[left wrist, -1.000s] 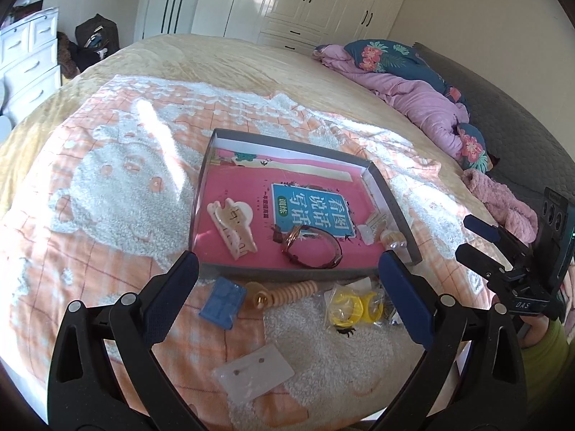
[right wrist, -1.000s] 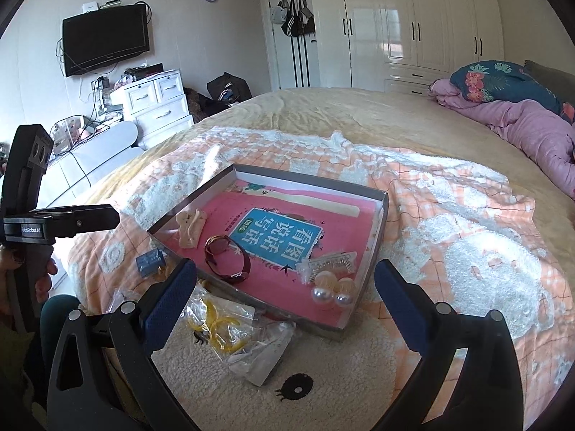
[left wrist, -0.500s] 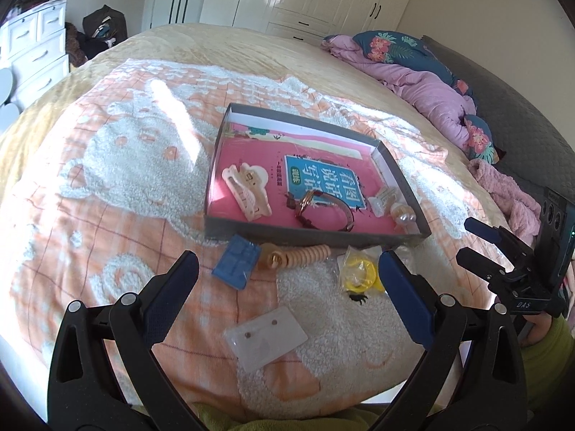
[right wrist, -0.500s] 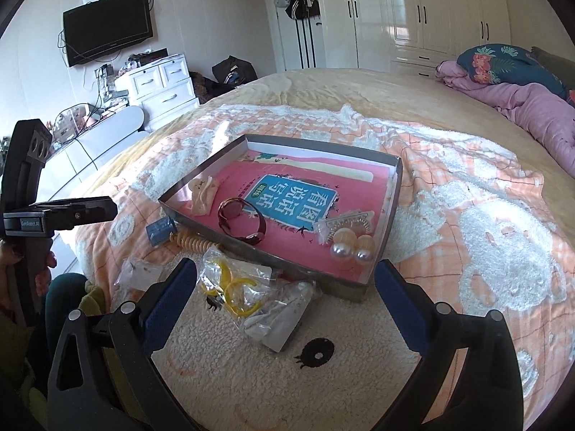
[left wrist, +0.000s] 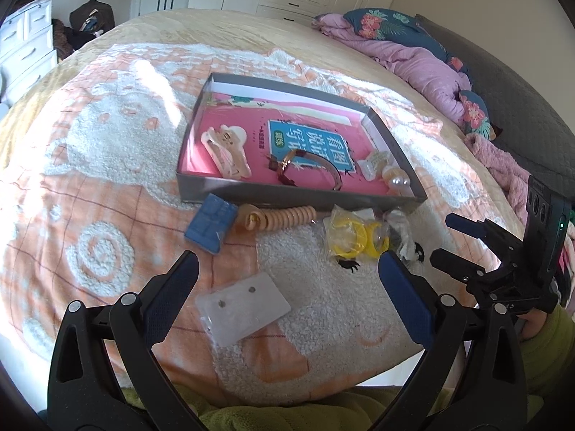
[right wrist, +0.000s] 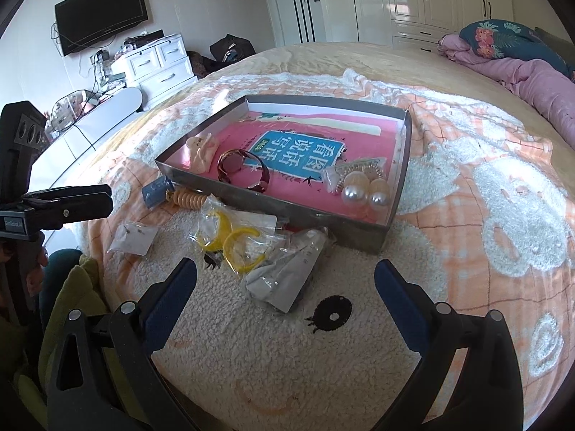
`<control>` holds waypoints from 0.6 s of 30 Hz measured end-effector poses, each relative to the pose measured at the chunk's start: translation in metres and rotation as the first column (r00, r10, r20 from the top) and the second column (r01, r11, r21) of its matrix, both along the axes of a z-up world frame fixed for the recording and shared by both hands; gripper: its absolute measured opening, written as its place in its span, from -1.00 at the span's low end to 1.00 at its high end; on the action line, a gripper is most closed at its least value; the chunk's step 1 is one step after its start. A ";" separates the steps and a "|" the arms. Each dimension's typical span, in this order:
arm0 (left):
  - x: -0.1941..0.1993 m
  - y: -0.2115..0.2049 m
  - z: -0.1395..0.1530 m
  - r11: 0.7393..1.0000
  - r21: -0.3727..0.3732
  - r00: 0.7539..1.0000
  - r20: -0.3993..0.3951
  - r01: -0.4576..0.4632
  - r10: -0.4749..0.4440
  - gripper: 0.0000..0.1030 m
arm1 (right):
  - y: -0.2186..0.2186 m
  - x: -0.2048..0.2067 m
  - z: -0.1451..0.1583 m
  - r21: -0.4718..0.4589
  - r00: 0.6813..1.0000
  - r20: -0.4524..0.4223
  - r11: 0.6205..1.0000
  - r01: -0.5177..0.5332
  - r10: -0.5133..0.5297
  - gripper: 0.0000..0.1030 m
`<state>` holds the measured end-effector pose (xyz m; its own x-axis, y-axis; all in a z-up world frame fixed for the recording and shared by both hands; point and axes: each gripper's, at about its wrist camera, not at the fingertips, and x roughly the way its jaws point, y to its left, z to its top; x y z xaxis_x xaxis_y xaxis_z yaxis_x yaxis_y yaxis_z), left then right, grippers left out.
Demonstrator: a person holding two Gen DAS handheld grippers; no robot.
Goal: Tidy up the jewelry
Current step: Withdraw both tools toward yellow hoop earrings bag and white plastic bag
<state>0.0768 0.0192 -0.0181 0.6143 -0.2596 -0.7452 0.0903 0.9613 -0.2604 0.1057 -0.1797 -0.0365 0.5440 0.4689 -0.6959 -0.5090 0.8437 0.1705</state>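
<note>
Both grippers hang over the near edge of the bed, jaws spread wide and holding nothing: the left gripper (left wrist: 287, 273) above a clear packet (left wrist: 242, 309) with two small studs, the right gripper (right wrist: 285, 276) above a crumpled bag (right wrist: 284, 273). Just past the fingers five loose things lie on the blanket (right wrist: 503, 230): the stud packet, the crumpled bag, a bag of yellow hoops (right wrist: 230, 237), a ribbed tan spiral clip (left wrist: 284, 217) and a blue card (left wrist: 211, 226). What the crumpled bag holds is hard to make out. Beyond them sits a shallow grey box (left wrist: 298, 194) lined with a pink book (right wrist: 298, 151). In it lie four pieces: a cream claw clip (left wrist: 226, 151) at the left, a brown bangle (right wrist: 244, 170) in the middle, and at the right a pearl pair (right wrist: 366, 192) touching a small wrapped piece (right wrist: 355, 172). The box's near wall hides part of the spiral clip's end.
</note>
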 end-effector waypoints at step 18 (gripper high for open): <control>0.010 -0.031 -0.022 0.997 0.018 0.995 -0.065 0.073 -0.072 0.82 | 0.005 0.011 -0.029 0.043 0.994 -0.105 0.999 -0.014 0.019 0.48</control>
<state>0.0864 -0.0116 -0.0403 0.5453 -0.2864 -0.7878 0.1440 0.9579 -0.2485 0.1170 -0.1748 -0.0656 0.4603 0.5074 -0.7285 -0.5003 0.8261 0.2593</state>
